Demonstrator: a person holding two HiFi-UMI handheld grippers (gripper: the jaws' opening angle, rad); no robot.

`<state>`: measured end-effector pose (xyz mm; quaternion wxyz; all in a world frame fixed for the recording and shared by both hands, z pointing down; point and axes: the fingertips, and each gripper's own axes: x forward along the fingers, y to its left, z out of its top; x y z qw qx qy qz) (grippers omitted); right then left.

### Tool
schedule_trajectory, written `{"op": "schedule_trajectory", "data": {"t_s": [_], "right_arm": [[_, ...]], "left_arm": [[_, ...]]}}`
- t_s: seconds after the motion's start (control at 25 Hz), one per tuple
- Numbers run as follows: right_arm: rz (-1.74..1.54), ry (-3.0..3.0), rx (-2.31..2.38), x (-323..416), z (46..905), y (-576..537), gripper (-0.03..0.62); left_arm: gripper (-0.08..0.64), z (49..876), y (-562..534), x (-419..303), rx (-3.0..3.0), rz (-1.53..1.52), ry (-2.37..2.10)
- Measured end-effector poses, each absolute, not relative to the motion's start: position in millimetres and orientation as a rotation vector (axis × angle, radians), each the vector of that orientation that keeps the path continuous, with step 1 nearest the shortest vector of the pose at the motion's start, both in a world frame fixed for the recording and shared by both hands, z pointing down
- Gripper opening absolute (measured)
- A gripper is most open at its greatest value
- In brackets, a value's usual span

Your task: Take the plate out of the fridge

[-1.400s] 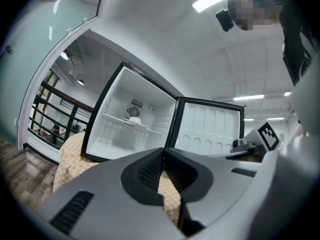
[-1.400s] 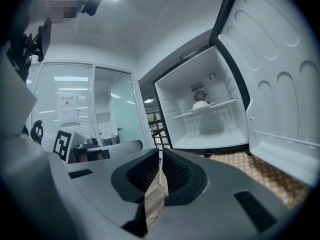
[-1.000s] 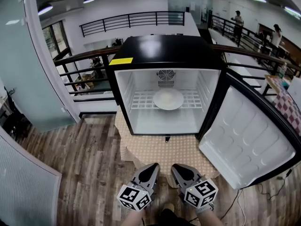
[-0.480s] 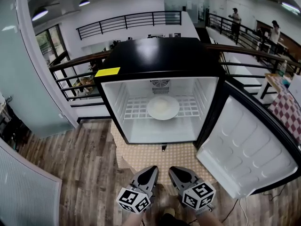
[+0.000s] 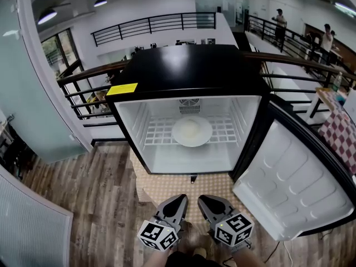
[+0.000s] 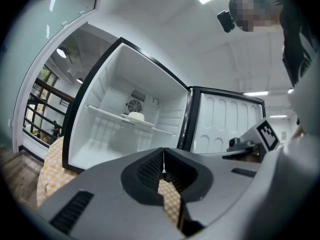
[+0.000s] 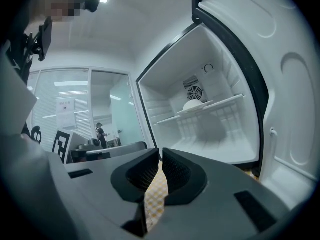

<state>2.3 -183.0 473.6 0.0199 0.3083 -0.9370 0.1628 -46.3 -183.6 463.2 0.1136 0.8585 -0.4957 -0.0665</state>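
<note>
A white plate lies on the wire shelf inside the small black fridge, whose door hangs open to the right. The plate also shows in the left gripper view and the right gripper view. My left gripper and right gripper hover side by side low in the head view, well in front of the fridge. Both are shut with nothing held. Their jaws meet at the tips.
The fridge stands on a low table with a yellow checked cloth. Wood floor lies to the left. A black railing runs behind the fridge. Two people stand far off at the back right. A checked table is at right.
The head view has drawn slightly closer to the fridge, which now looks larger and more centred. The two grippers stay shut and side by side.
</note>
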Motion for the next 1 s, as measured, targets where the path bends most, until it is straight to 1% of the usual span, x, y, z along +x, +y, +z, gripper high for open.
{"op": "schedule_trajectory", "data": {"t_s": [1.0], "right_arm": [[0.516, -2.892, 1.031, -35.9, 464.0, -255.2, 0.043]], "left_arm": [[0.009, 452.0, -265.5, -58.8, 2.599, -0.181, -1.307]]}}
